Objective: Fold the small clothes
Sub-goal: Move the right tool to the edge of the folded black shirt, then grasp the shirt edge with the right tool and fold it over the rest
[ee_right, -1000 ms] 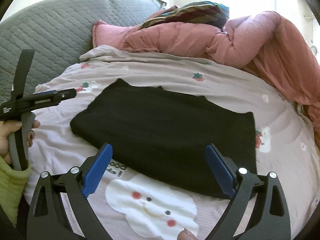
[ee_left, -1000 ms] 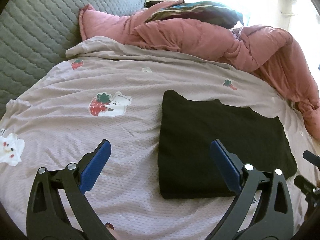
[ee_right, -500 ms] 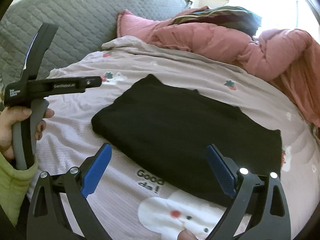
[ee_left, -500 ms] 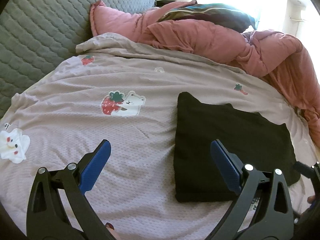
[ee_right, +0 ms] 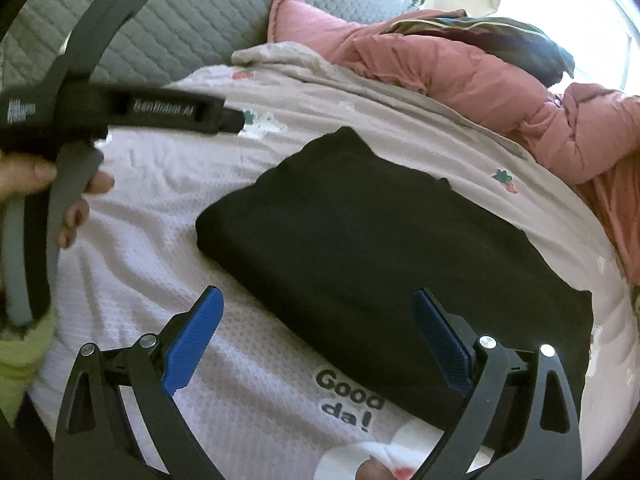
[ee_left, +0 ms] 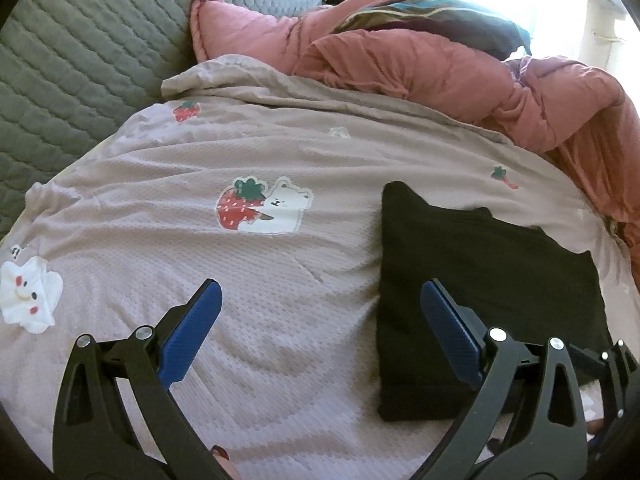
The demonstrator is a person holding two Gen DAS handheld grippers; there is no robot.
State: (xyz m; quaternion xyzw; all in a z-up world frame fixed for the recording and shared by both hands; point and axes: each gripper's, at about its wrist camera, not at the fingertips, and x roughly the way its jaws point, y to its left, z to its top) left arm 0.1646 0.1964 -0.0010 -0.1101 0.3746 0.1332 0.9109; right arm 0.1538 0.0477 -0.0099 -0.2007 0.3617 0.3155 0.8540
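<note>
Since a second ago, both views have shifted: the folded black cloth (ee_left: 480,280) now sits further to the right in the left wrist view, and in the right wrist view it has slid right and looks larger. The left gripper, seen from the right wrist camera, has risen higher and come closer, and is now blurred.

The left gripper (ee_left: 318,320) hovers above the bed sheet (ee_left: 200,248), its blue-padded tongs spread wide and holding nothing. Its right finger overlaps the cloth's left edge in the view; whether it touches cannot be told. In the right wrist view a hand (ee_right: 44,188) with a yellow-green sleeve (ee_right: 20,360) grips this tool's grey handle at the left edge of the bed.

The right gripper (ee_right: 316,324) also hangs with tongs wide and empty, over the cloth's near edge, above a "Good da!" print (ee_right: 348,400).

The cloth lies flat as a neat rectangle on the sheet, towards the bed's right side. A pink quilt (ee_left: 460,76) is bunched along the far edge, beside a grey headboard (ee_left: 80,60).
</note>
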